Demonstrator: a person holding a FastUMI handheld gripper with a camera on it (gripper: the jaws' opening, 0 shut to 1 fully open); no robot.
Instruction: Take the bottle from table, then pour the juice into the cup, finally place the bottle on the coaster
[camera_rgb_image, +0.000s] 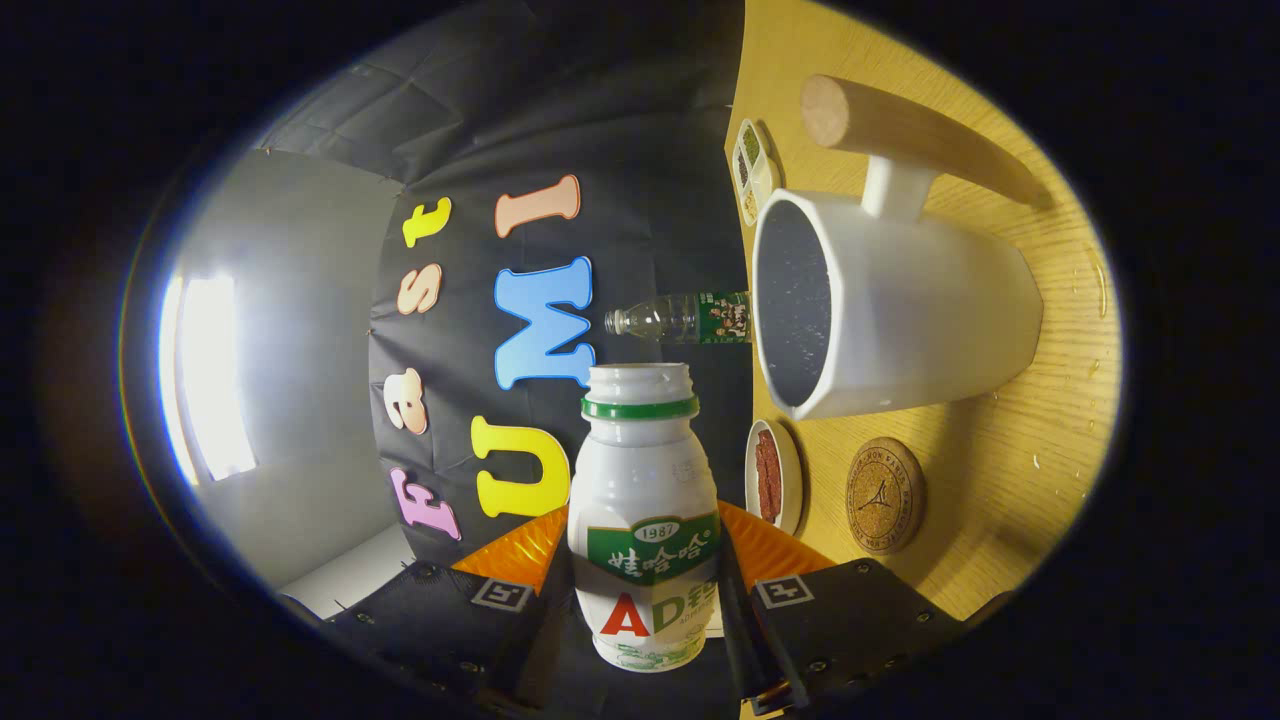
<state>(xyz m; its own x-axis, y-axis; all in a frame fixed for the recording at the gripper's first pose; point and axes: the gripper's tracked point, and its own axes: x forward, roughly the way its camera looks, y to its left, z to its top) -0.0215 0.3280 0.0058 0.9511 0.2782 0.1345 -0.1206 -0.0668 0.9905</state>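
Clamped between our claw (645, 600), the bottle (643, 520) sits with both fingers pressing its sides, so we hold it firmly. It is a white plastic bottle with a green collar and a green label, and its mouth is uncapped and points straight ahead of the fingers. We see the whole scene rolled sideways, so the wooden tabletop (1010, 470) stands like a wall on the claw's right.

Beyond the bottle's mouth and to the right is the cup (900, 310), a large white one with a dark speckled inside and a wooden handle (920, 135) on a white stem. Its opening faces toward the bottle's side, and the bottle's mouth is near the rim but not touching it. We cannot tell whether any juice is in the cup.

Just right of the bottle's shoulder is a small white dish (775, 475) with something reddish brown in it, and beside that lies the round cork coaster (884, 496), bare. Farther ahead, past the cup's rim, is a clear bottle (680, 318) with a green label, and a small divided tray (752, 170) near the tabletop's far edge.
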